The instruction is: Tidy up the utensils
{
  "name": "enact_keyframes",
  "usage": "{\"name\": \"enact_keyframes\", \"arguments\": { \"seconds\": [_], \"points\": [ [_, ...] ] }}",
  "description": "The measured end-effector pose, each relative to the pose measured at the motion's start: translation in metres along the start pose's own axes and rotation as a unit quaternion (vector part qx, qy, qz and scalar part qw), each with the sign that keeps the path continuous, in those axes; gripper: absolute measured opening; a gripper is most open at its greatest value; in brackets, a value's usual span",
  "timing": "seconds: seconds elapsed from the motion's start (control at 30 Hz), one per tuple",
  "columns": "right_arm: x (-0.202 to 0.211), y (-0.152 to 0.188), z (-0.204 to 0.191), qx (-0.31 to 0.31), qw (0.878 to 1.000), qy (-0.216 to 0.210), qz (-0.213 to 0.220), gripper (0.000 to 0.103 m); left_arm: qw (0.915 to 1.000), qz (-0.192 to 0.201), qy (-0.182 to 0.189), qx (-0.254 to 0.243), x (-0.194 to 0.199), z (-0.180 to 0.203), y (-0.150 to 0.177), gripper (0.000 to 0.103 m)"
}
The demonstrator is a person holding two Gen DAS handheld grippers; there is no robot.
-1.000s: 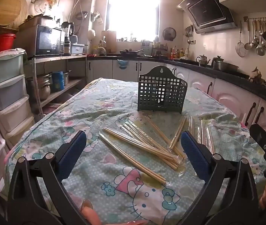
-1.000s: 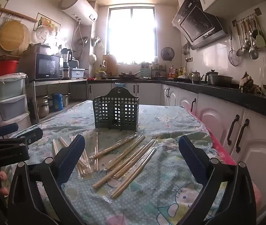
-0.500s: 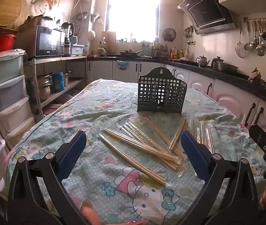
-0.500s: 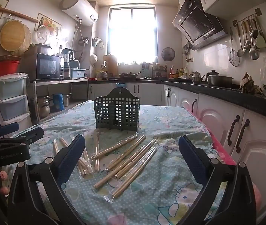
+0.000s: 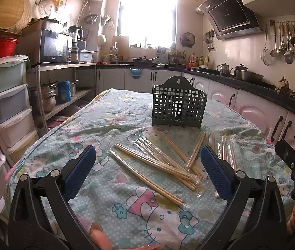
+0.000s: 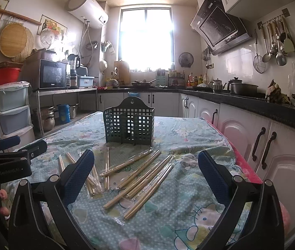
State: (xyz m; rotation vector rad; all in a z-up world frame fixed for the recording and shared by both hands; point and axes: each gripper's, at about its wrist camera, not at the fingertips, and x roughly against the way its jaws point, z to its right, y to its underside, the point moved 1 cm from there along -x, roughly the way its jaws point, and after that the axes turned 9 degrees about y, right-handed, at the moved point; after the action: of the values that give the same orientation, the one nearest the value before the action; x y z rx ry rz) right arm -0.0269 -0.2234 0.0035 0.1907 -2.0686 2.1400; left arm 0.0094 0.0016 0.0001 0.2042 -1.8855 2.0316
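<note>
Nothing sorted yet: wrapped chopsticks (image 5: 158, 162) all lie loose on surface (image 5: 114, 114) before empty green basket (image 5: 178, 106). Left gripper (image 5: 147, 173) and right gripper (image 6: 146, 173) fingers spread wide, holding nothing.

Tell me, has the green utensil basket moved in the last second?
No. The green utensil basket stands at the same spot on the cartoon-print tablecloth, beyond the chopsticks.
</note>
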Motion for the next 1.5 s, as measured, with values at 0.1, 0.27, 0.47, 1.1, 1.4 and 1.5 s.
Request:
{"name": "enact_keyframes", "arguments": {
  "seconds": [0.1, 0.27, 0.47, 1.1, 1.4, 1.5],
  "points": [
    [0.0001, -0.0009, 0.0005, 0.000, 1.000, -0.001, 0.000, 0.097, 1.0000, 0.000, 0.000, 0.000, 0.0002, 0.0001, 0.0001, 0.092],
    [0.0015, -0.0003, 0.0002, -0.001, 1.000, 0.000, 0.003, 0.097, 1.0000, 0.001, 0.000, 0.001, 0.0014, -0.0013, -0.0018, 0.092],
    [0.0008, 0.0005, 0.0003, -0.003, 1.000, 0.000, 0.000, 0.097, 1.0000, 0.000, 0.001, -0.002, 0.0019, 0.0029, -0.0022, 0.092],
    [-0.0011, 0.0013, 0.0005, -0.003, 1.000, -0.002, -0.002, 0.097, 1.0000, 0.000, 0.001, 0.000, 0.0013, 0.0031, -0.0009, 0.092],
    [-0.0022, 0.0018, -0.0013, -0.003, 1.000, -0.003, -0.005, 0.097, 1.0000, -0.002, 0.001, -0.001, -0.0008, 0.0033, 0.0010, 0.092],
    [-0.0065, 0.0035, -0.0044, 0.001, 1.000, -0.005, -0.008, 0.097, 1.0000, -0.008, 0.003, 0.004, -0.0050, -0.0007, 0.0038, 0.092]
  ]
}}
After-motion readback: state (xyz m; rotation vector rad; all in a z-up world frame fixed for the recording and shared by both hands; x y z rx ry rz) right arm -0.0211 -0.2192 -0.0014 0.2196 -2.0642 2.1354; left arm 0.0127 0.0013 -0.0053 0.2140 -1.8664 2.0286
